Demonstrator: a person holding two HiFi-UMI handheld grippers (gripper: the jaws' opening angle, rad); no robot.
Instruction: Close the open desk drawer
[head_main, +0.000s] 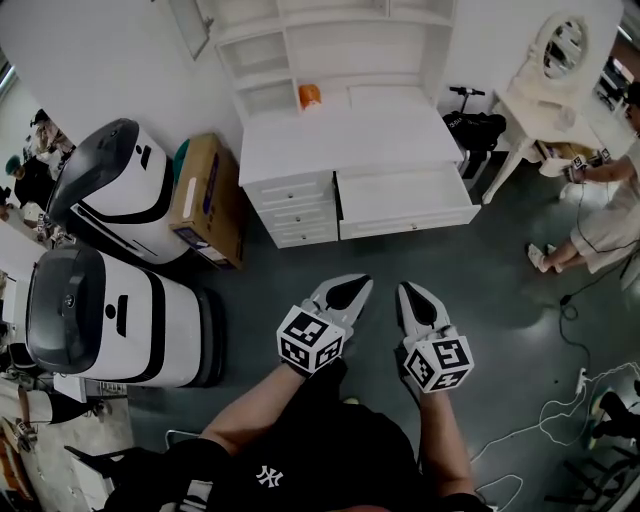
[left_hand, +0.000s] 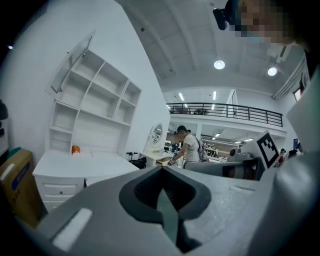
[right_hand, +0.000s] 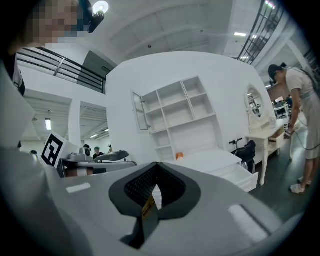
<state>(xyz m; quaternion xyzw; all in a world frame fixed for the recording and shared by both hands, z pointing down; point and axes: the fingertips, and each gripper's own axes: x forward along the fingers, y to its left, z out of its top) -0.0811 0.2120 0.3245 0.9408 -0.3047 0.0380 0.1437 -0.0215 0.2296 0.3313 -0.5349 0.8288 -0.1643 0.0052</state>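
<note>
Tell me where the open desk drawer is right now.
In the head view, the open drawer juts from the right half of the white desk, with the stack of shut small drawers to its left.

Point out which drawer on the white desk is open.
The wide drawer on the right side of the desk: it juts out with its white inside showing. The three small drawers stacked left of it sit shut.
</note>
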